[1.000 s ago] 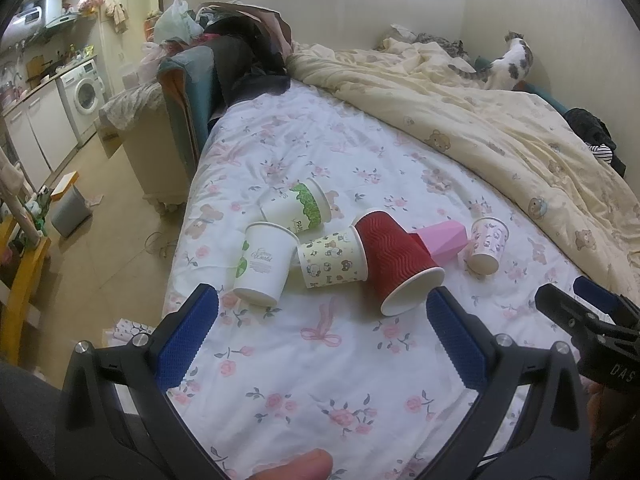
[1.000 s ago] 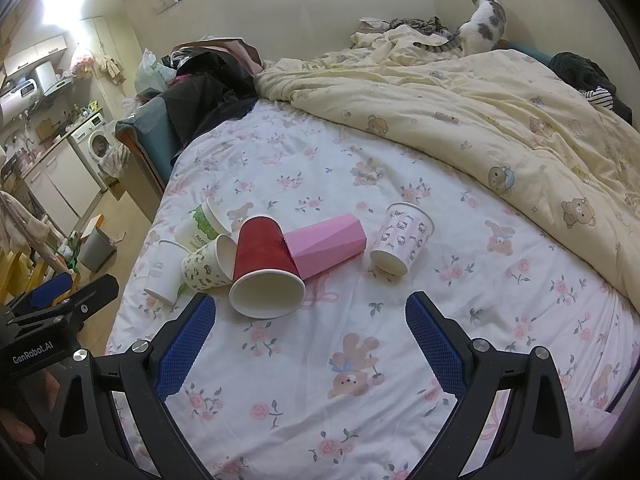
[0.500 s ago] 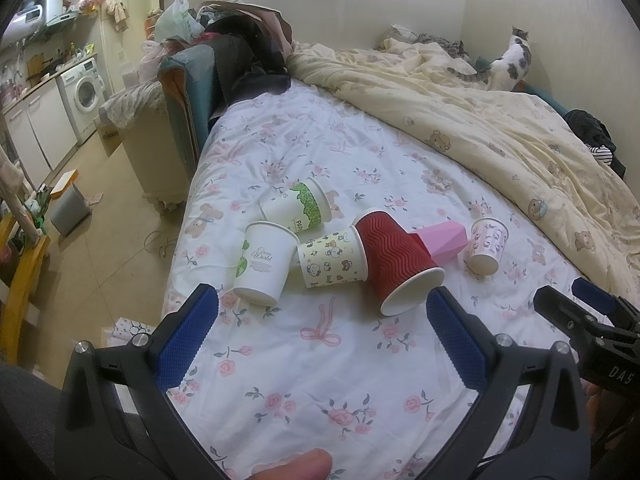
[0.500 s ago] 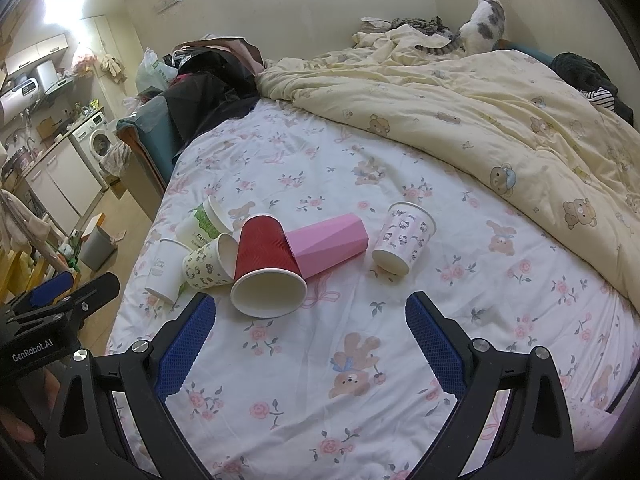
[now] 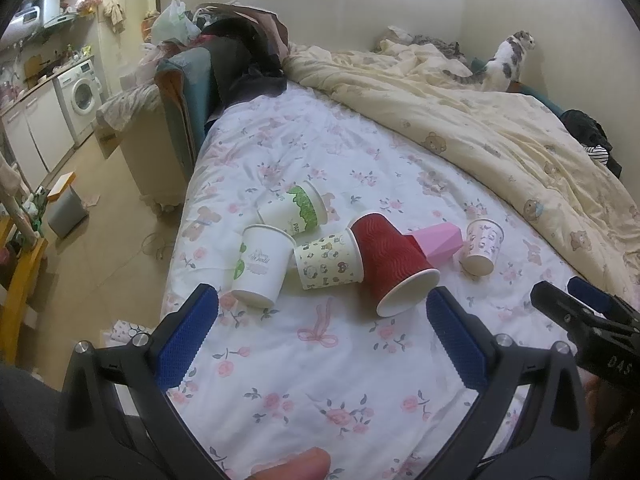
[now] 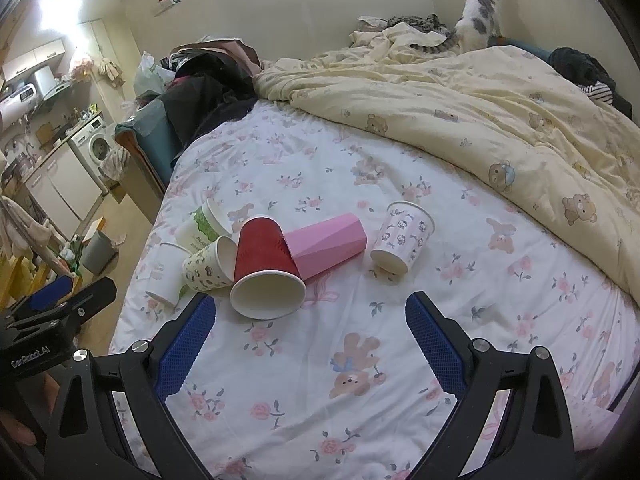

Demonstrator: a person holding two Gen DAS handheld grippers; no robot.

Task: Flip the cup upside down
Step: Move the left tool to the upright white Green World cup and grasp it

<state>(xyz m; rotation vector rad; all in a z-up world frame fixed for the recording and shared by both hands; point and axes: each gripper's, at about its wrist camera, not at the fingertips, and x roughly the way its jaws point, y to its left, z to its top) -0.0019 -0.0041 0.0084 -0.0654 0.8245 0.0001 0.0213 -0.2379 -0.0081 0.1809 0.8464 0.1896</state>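
Note:
Several paper cups lie on their sides on the floral bed sheet (image 5: 320,380): a red ribbed cup (image 5: 394,264) (image 6: 266,264), a pink faceted cup (image 6: 326,244) (image 5: 438,242), a small kitty-print cup (image 6: 402,238) (image 5: 482,246), a yellow animal-print cup (image 5: 328,260) (image 6: 208,266), a white cup (image 5: 262,266) and a green-banded cup (image 5: 294,210). My left gripper (image 5: 322,336) is open and empty, held short of the cups. My right gripper (image 6: 310,340) is open and empty, just in front of the red cup's mouth.
A cream bear-print duvet (image 6: 500,116) covers the bed's far right half, with a cat (image 6: 476,20) at the headboard. Clothes are piled on a chair (image 5: 224,68) at the bed's left. The bed's left edge drops to the floor, where a grey bin (image 5: 66,210) stands.
Both grippers have barely shifted and stay open. The cat at the head of the bed has moved and turned its head. The cups have not moved.

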